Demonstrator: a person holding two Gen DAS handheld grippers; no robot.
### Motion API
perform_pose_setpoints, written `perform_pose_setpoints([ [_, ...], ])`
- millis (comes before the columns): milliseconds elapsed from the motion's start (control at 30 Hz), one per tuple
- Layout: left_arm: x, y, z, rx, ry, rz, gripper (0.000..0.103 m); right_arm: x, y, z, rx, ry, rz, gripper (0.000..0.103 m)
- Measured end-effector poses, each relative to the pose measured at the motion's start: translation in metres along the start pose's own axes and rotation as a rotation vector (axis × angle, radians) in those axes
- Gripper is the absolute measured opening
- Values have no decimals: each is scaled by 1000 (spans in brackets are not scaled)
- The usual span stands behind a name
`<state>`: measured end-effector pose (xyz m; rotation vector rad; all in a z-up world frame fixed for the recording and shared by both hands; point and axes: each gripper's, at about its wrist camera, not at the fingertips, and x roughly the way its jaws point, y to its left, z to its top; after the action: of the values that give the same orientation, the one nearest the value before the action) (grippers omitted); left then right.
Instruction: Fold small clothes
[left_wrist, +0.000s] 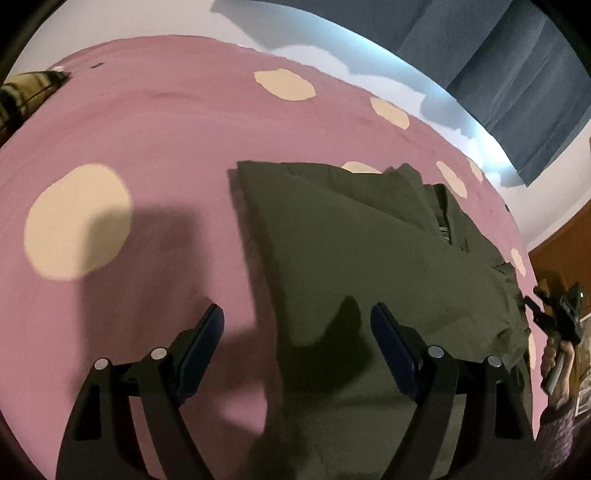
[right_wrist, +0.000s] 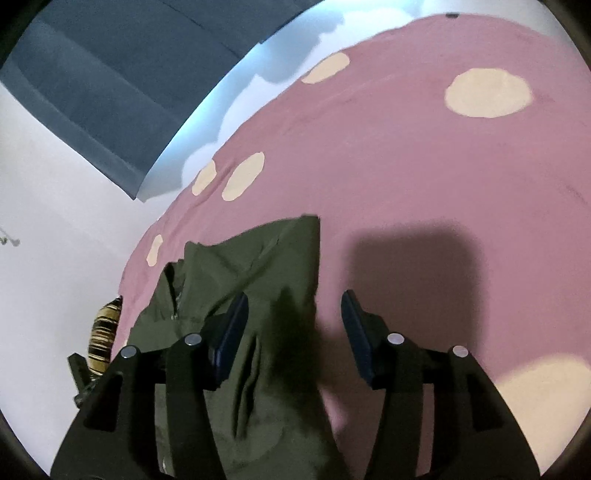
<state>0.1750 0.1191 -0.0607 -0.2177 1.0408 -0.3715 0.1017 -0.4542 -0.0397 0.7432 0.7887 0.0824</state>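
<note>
Black linkage arms and dark blue pads framed the bottom of both wrist views, and the left gripper (left_wrist: 297, 314) hung with its jaws wide apart and nothing between them, one pad over bare sheet and the other over cloth. Just beyond it lay the olive-green garment (left_wrist: 369, 258), folded flat on the pink bedsheet (left_wrist: 166, 129), its straight left edge running away from the camera and its far corner squared off. The right gripper (right_wrist: 295, 306) also stood with its jaws parted, gripping nothing: its left pad hovered above the garment (right_wrist: 240, 280) and its right pad above the sheet (right_wrist: 406, 166), with the garment's long edge passing between them. A zip or fastener showed near the garment's rumpled side, too small to read; no brand, label or writing could be made out anywhere. Large cream dots marked the sheet, and shadows of the grippers fell across it beside the garment. Open pink sheet spread wide past the straight edge, while the rumpled side lay near the bed's edge, by a pale wall. In the left wrist view a hand (left_wrist: 557, 350) held the other gripper's handle at the right margin. A striped cushion (left_wrist: 22, 96) sat at a far corner of the bed, well apart from the garment, and a dark blue curtain (left_wrist: 498, 66) hung beyond.
</note>
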Motion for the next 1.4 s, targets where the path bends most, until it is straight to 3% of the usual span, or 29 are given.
perform_pose_setpoints([
  [133, 21, 1, 20, 15, 21, 32, 80, 32, 1, 21, 17, 39, 61, 54],
  [233, 30, 0, 29, 23, 36, 54, 80, 56, 3, 28, 12, 76, 32, 53],
  [267, 33, -1, 33, 26, 47, 68, 79, 61, 3, 29, 6, 87, 15, 42],
  [300, 35, -3, 36, 37, 49, 92, 73, 67, 4, 29, -6, 98, -12, 16],
  [333, 37, -4, 37, 49, 51, 118, 66, 75, 5, 29, -18, 123, -44, 9],
  [400, 42, -7, 39, 80, 56, 179, 58, 81, 4, 27, -16, 135, -63, 7],
  [567, 45, -9, 38, 111, 26, 234, 54, 76, -4, 27, 0, 134, -12, 7],
  [667, 40, -12, 37, 138, 18, 233, 54, 66, -8, 23, 27, 134, 24, 16],
  [767, 30, -12, 26, 151, 41, 154, 67, 51, -10, 10, 57, 140, 89, 36],
  [800, 27, -13, 21, 158, 41, 143, 74, 45, -10, 4, 56, 140, 98, 38],
  [900, 14, -13, -4, 181, 37, 122, 76, 27, -10, -21, 43, 167, 135, 41],
  [1133, -19, 9, -43, 60, 29, 19, 76, -1, -8, -68, 14, 195, 148, 41],
  [1267, -17, 6, -46, 80, 49, 54, 76, -2, -9, -70, 20, 189, 142, 36],
  [1400, -7, -2, -42, 108, 47, 127, 72, 1, -12, -72, 22, 184, 102, 18],
])
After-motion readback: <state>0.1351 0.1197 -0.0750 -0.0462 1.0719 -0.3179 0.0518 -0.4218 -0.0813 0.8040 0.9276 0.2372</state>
